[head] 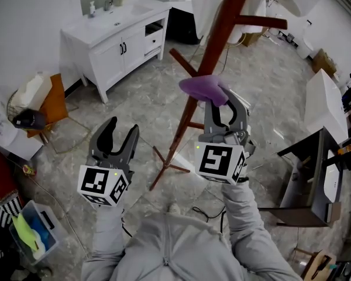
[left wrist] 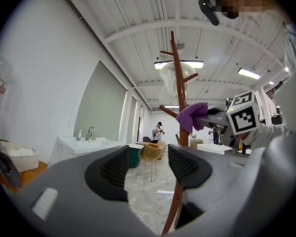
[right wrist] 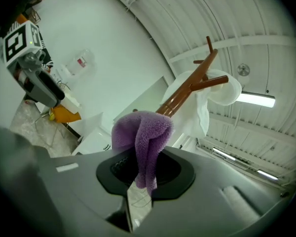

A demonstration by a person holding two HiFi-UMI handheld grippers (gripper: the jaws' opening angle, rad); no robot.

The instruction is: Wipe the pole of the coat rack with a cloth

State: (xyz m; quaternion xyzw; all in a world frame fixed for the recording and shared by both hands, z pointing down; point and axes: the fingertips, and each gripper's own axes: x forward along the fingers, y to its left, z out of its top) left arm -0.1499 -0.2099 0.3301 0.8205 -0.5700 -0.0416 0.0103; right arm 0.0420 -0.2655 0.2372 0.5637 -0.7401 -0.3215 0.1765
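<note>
A reddish-brown wooden coat rack pole (head: 206, 57) rises tilted through the head view, with pegs and tripod legs (head: 169, 165). My right gripper (head: 225, 107) is shut on a purple cloth (head: 202, 88), which rests against the pole at mid height. In the right gripper view the cloth (right wrist: 143, 137) hangs between the jaws with the pole (right wrist: 185, 90) just behind it. My left gripper (head: 118, 134) is open and empty, left of the rack's base. From the left gripper view I see the pole (left wrist: 179, 88) and the cloth (left wrist: 191, 116).
A white vanity with sink (head: 120, 31) stands at the back left. A white garment (right wrist: 207, 102) hangs on the rack's upper pegs. A dark desk (head: 316, 163) is at the right, clutter and a blue bin (head: 35, 230) at the left. A yellow chair (left wrist: 150, 154) stands farther off.
</note>
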